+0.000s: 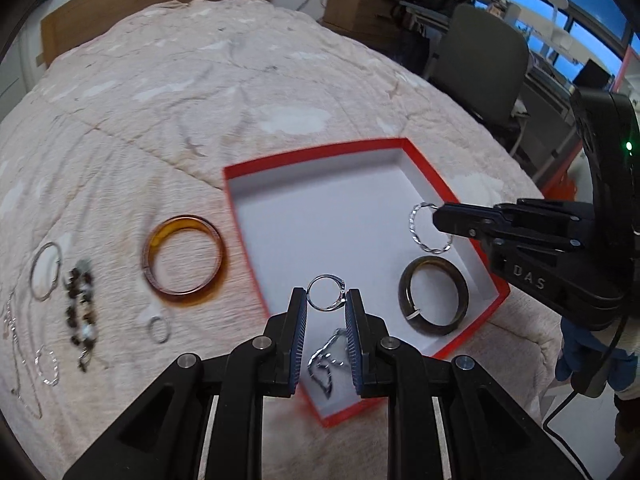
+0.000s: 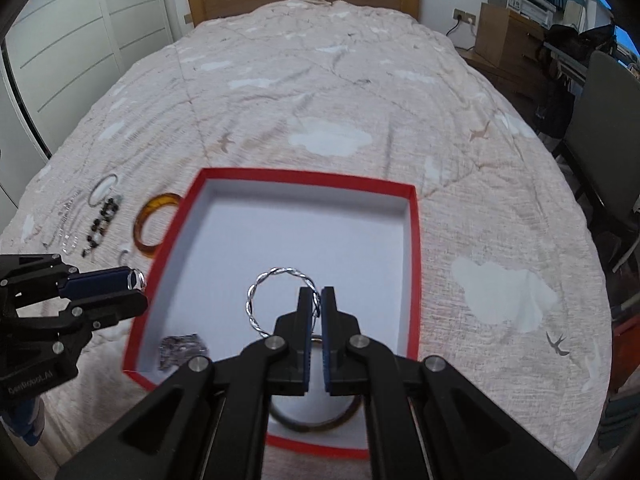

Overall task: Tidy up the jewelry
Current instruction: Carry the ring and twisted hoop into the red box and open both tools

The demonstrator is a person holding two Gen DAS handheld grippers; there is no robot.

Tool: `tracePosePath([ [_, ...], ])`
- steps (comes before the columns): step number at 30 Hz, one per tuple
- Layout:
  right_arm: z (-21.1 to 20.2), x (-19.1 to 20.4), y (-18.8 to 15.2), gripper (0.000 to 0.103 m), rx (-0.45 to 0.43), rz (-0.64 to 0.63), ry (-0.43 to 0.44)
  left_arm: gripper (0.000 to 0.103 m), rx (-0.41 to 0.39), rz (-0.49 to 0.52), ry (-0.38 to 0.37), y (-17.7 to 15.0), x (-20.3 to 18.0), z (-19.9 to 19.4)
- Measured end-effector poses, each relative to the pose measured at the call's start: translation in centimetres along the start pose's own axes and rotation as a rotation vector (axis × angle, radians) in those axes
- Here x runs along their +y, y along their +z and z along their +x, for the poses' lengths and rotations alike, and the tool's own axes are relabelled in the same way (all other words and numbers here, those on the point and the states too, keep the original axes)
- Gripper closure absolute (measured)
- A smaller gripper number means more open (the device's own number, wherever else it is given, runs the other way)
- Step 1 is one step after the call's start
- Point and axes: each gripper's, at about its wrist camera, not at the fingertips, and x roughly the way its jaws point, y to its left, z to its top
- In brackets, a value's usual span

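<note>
Red-rimmed box [image 1: 472,196] lies open on the bed [image 1: 200,80], already holding a dark bangle [image 1: 434,295] and a tangled chain [image 1: 322,364]. Left of the box wait an amber bangle [image 1: 182,260] and smaller pieces. Over the box, the right claw [image 2: 317,300] pinches a twisted silver bracelet [image 2: 256,300]; the left claw [image 1: 326,300] clamps a small ring [image 1: 320,280]. Both claws tilt downward. Both pieces look light, stiff and slippery, best held by the rim.

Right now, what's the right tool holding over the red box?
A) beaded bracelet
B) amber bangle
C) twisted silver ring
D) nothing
C: the right tool is shut on the twisted silver ring above the red box; the amber bangle lies on the bedspread.
</note>
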Motion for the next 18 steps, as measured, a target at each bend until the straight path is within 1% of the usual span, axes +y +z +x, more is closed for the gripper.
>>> tracePosePath([
  [6,2.7,-1.2,-0.4,0.099,0.045,-0.022,-0.019,0.084,0.051,0.004,0.005,0.3,-0.4,3.5],
  [10,3.6,-1.3,-0.8,0.099,0.060,-0.045,-0.031,0.084,0.072,-0.013,0.012,0.2,-0.1,4.8],
  [12,3.9,-1.2,-1.1,0.099,0.068,-0.063,-0.033,0.084,0.080,-0.019,0.015,0.0,0.2,5.1],
  [18,4.3,-1.7,-1.4,0.098,0.084,-0.064,-0.038,0.083,0.084,-0.016,0.023,-0.1,0.2,5.5],
])
